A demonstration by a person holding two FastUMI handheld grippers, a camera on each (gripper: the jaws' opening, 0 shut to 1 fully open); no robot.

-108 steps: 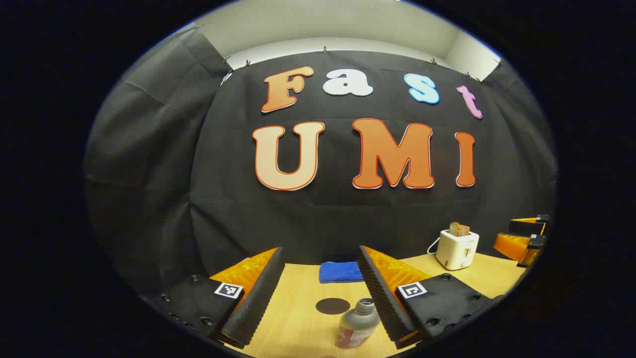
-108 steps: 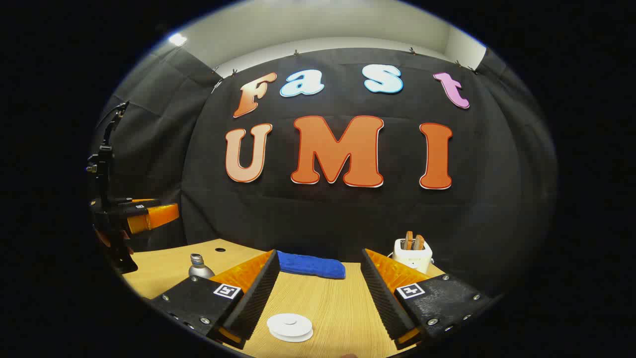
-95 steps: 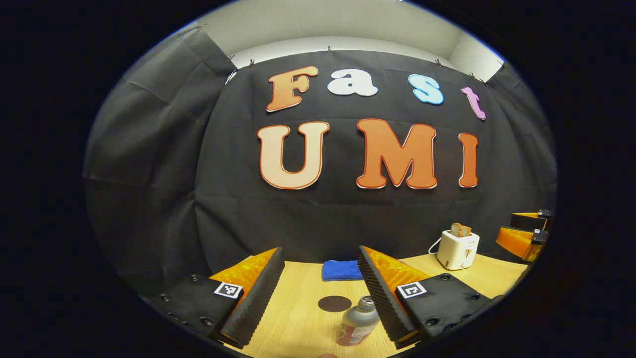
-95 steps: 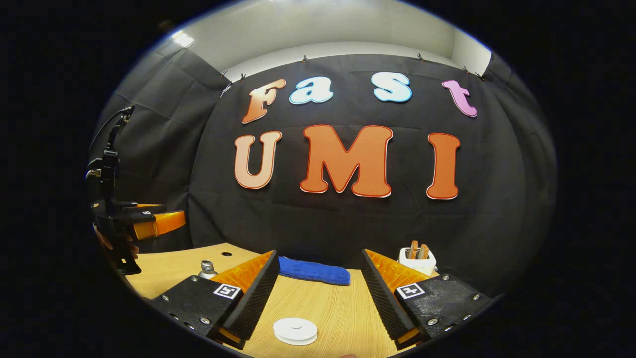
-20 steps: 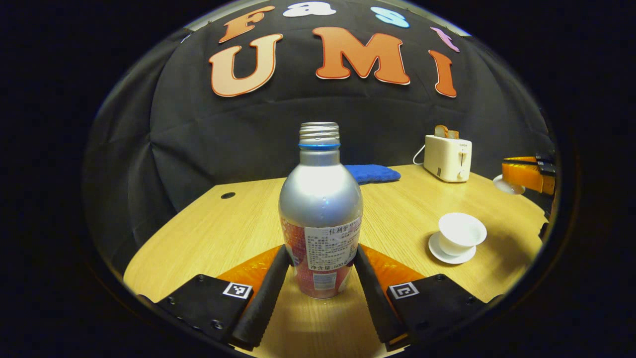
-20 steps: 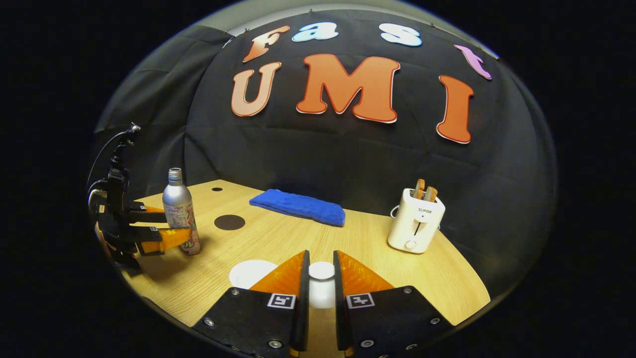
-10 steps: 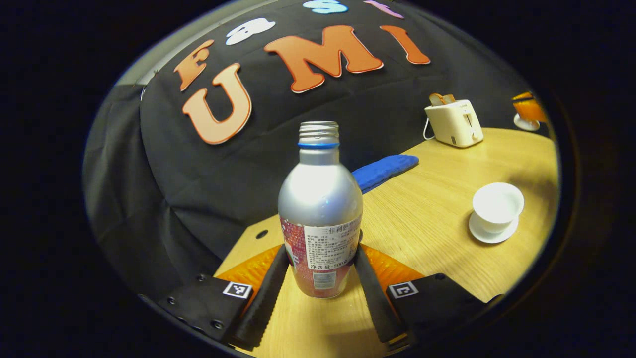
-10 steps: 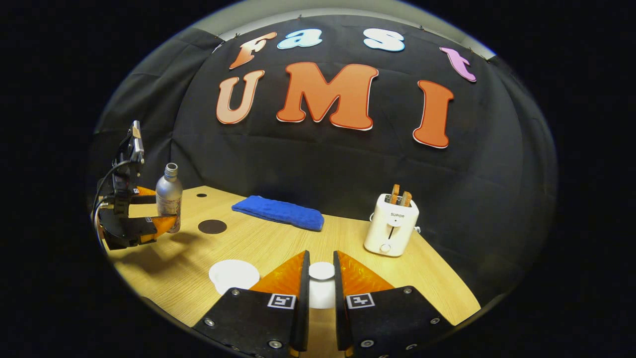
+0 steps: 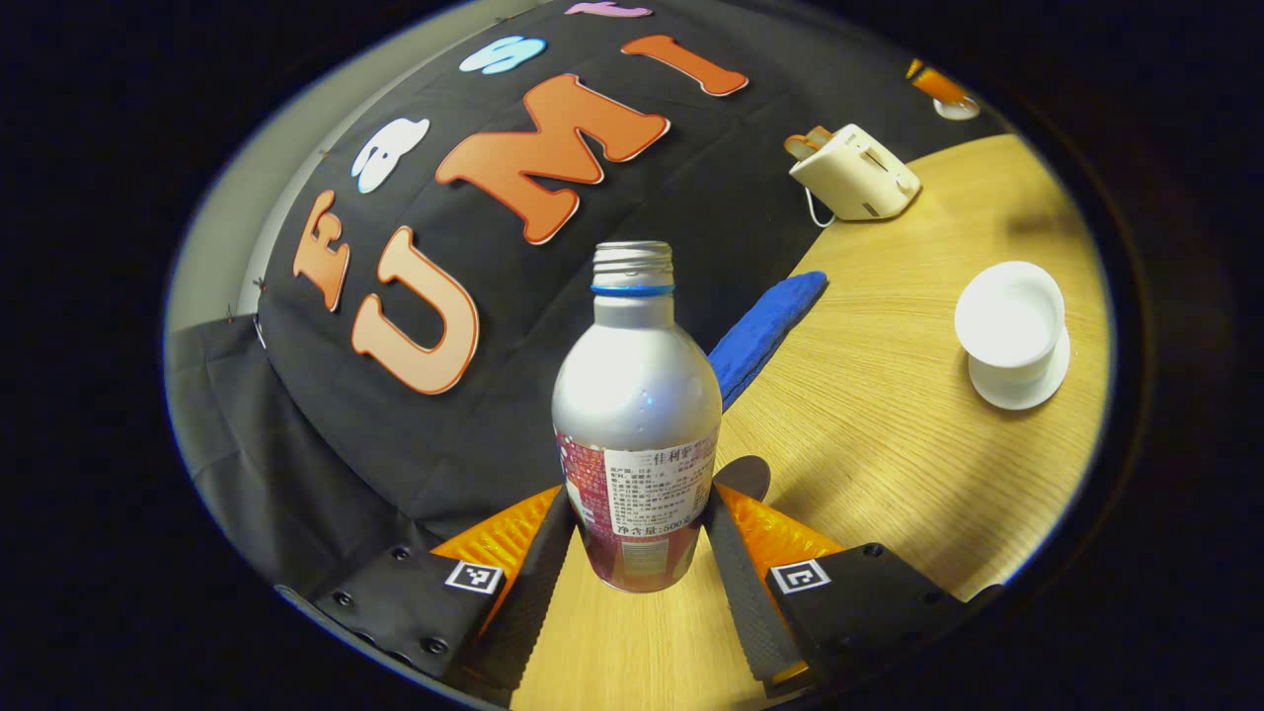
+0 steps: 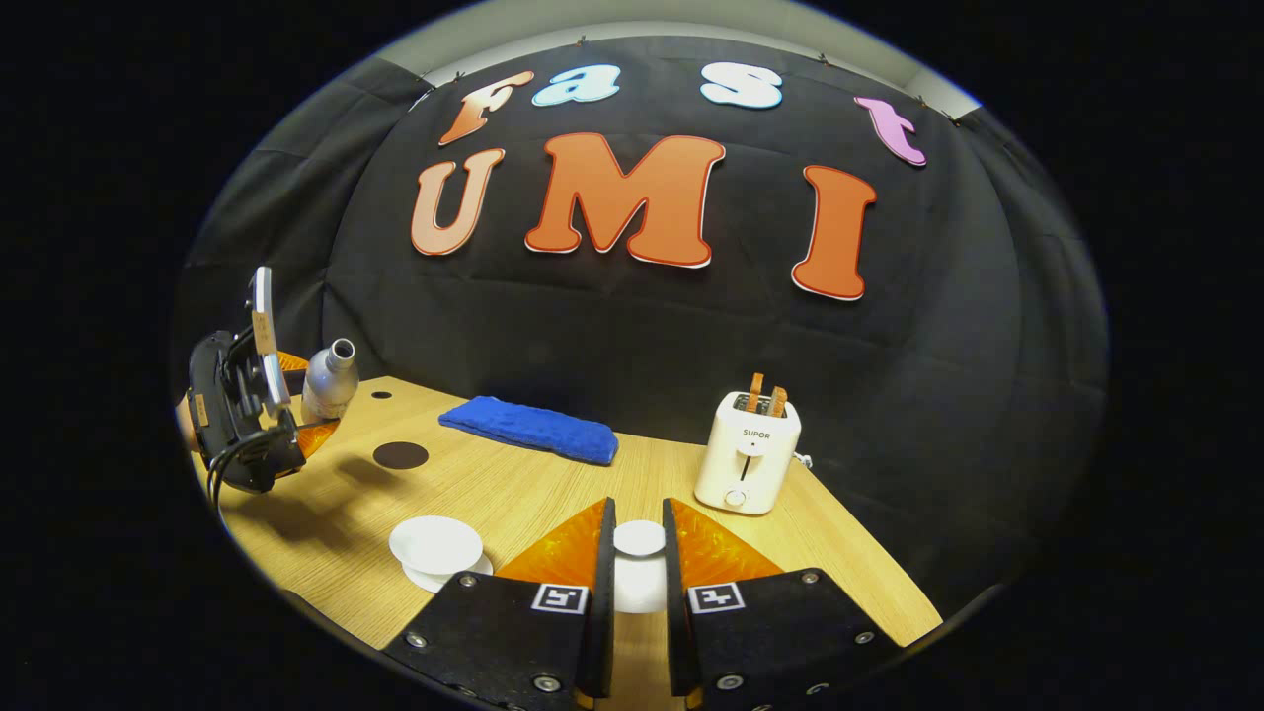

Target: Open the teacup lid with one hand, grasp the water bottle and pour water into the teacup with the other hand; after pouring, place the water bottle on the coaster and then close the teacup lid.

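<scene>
- Jaws of the left gripper [image 9: 632,553] stay clamped on the silver metal water bottle with a red label [image 9: 637,415]; in the right gripper view it now leans further toward the white porcelain teacup on its saucer [image 10: 435,546].
- Jaws of the right gripper [image 10: 638,568] remain pressed on the round white teacup lid [image 10: 639,538], held above the wooden counter [image 10: 553,494].
- Dark round coaster [image 10: 400,455] lies bare beside the blue cloth [image 10: 528,429].

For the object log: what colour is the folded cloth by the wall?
Blue cloth, clearest in the right gripper view.
</scene>
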